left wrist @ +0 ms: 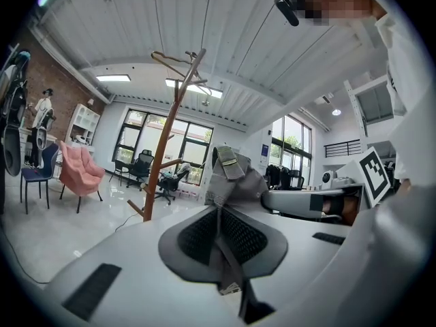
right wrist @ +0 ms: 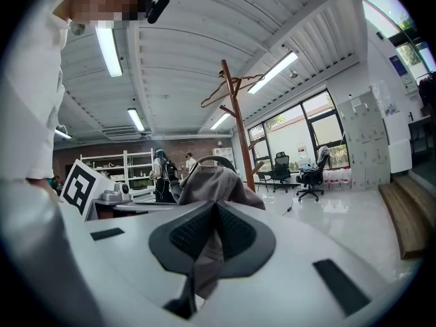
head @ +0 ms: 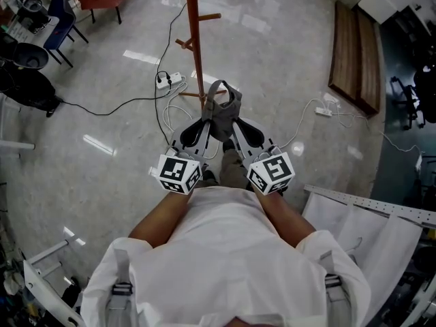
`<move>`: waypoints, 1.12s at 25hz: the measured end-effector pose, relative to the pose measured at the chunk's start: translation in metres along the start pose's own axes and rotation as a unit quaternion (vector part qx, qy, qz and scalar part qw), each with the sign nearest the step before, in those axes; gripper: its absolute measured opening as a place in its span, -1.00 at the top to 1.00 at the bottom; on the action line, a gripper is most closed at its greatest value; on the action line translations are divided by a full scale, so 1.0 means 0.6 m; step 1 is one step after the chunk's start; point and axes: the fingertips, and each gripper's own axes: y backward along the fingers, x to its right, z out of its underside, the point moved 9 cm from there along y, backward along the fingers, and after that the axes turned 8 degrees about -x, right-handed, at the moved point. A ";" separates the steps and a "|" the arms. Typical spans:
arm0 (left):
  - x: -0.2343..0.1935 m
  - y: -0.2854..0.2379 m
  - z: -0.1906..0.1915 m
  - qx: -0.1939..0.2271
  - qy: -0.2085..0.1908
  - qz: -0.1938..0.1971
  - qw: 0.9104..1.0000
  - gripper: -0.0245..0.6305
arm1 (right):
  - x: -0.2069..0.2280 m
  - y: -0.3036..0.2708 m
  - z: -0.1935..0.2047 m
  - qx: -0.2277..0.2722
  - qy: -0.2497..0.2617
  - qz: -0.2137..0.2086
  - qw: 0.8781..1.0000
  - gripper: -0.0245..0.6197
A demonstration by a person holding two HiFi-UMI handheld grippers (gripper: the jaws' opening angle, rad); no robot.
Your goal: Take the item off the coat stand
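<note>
Risk of snagging: grey item (head: 225,114), mid-frame, is pinched by left gripper (head: 206,125) and right gripper (head: 236,127) alike, its strap loop (head: 219,87) (near a coat stand (head: 194,39) peg) liable to catch.

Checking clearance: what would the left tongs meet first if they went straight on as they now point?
Beyond the grey bag the left tongs grip, probably the wooden coat stand, standing just left of their line; depth is unclear.
</note>
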 end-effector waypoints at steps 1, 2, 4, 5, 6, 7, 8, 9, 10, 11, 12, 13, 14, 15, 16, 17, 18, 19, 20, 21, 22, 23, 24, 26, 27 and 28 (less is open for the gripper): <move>-0.001 -0.001 0.000 -0.001 -0.001 0.002 1.000 0.83 | 0.001 0.000 0.001 -0.001 0.000 0.000 1.000 0.84; -0.001 -0.002 0.000 -0.002 -0.001 0.003 1.000 0.83 | 0.001 0.000 0.001 -0.001 0.000 0.001 1.000 0.84; -0.002 -0.004 0.002 -0.003 -0.002 0.008 1.000 0.83 | 0.002 0.000 0.003 -0.004 0.001 0.002 1.000 0.84; -0.002 -0.005 0.003 -0.004 -0.002 0.010 1.000 0.83 | 0.003 0.000 0.004 -0.005 0.001 0.003 1.000 0.84; -0.003 -0.005 0.003 -0.005 -0.001 0.013 1.000 0.82 | 0.004 -0.001 0.005 -0.006 0.000 0.004 1.000 0.84; -0.003 -0.006 0.004 -0.006 0.000 0.016 1.000 0.83 | 0.005 -0.001 0.005 -0.007 0.000 0.005 1.000 0.84; -0.004 -0.007 0.005 -0.006 0.000 0.020 1.000 0.82 | 0.006 -0.001 0.005 -0.008 0.000 0.005 1.000 0.84; -0.005 -0.008 0.006 -0.006 0.000 0.022 1.000 0.83 | 0.007 -0.002 0.005 -0.008 0.000 0.006 1.000 0.84; -0.006 -0.008 0.006 -0.006 0.000 0.024 1.000 0.83 | 0.007 -0.002 0.005 -0.009 0.000 0.006 1.000 0.84; -0.006 -0.009 0.007 -0.006 0.000 0.026 1.000 0.83 | 0.008 -0.002 0.006 -0.009 0.001 0.006 1.000 0.84; -0.007 -0.010 0.007 -0.006 0.001 0.026 1.000 0.83 | 0.008 -0.003 0.006 -0.010 0.001 0.005 1.000 0.84; -0.008 -0.011 0.007 -0.007 0.002 0.027 1.000 0.83 | 0.009 -0.003 0.006 -0.010 0.000 0.004 1.000 0.84; -0.008 -0.011 0.007 -0.007 0.003 0.028 1.000 0.83 | 0.009 -0.003 0.007 -0.011 -0.001 0.004 1.000 0.84; -0.009 -0.012 0.008 -0.007 0.003 0.030 1.000 0.83 | 0.009 -0.003 0.008 -0.011 -0.002 0.003 1.000 0.84; -0.009 -0.012 0.008 -0.007 0.004 0.031 0.999 0.82 | 0.009 -0.003 0.009 -0.011 -0.004 0.003 1.000 0.84; -0.010 -0.013 0.009 -0.007 0.005 0.032 0.999 0.83 | 0.010 -0.004 0.010 -0.011 -0.006 0.003 1.000 0.84; -0.010 -0.013 0.010 -0.007 0.006 0.033 0.999 0.83 | 0.010 -0.004 0.010 -0.012 -0.006 0.003 1.000 0.84; -0.011 -0.014 0.011 -0.007 0.007 0.034 0.999 0.82 | 0.011 -0.005 0.011 -0.012 -0.007 0.002 1.000 0.84; -0.011 -0.015 0.012 -0.007 0.008 0.035 0.999 0.83 | 0.012 -0.005 0.012 -0.013 -0.006 0.002 1.000 0.84; -0.012 -0.015 0.014 -0.008 0.009 0.036 0.999 0.83 | 0.012 -0.005 0.013 -0.014 -0.006 0.002 1.000 0.84; -0.012 -0.015 0.015 -0.009 0.010 0.037 0.999 0.82 | 0.012 -0.005 0.014 -0.014 -0.006 0.001 1.000 0.84; -0.012 -0.015 0.016 -0.009 0.011 0.038 0.999 0.83 | 0.012 -0.004 0.015 -0.015 -0.006 0.001 1.000 0.84; -0.011 -0.015 0.017 -0.010 0.012 0.039 0.999 0.82 | 0.013 -0.004 0.016 -0.015 -0.007 0.001 1.000 0.84; -0.011 -0.017 0.019 -0.010 0.014 0.041 0.999 0.83 | 0.017 -0.004 0.019 -0.015 -0.010 0.001 1.000 0.84; -0.011 -0.019 0.020 -0.010 0.015 0.041 0.999 0.82 | 0.019 -0.005 0.020 -0.015 -0.011 0.000 1.000 0.84; -0.011 -0.020 0.021 -0.009 0.016 0.041 0.999 0.83 | 0.021 -0.005 0.021 -0.015 -0.012 0.000 1.000 0.84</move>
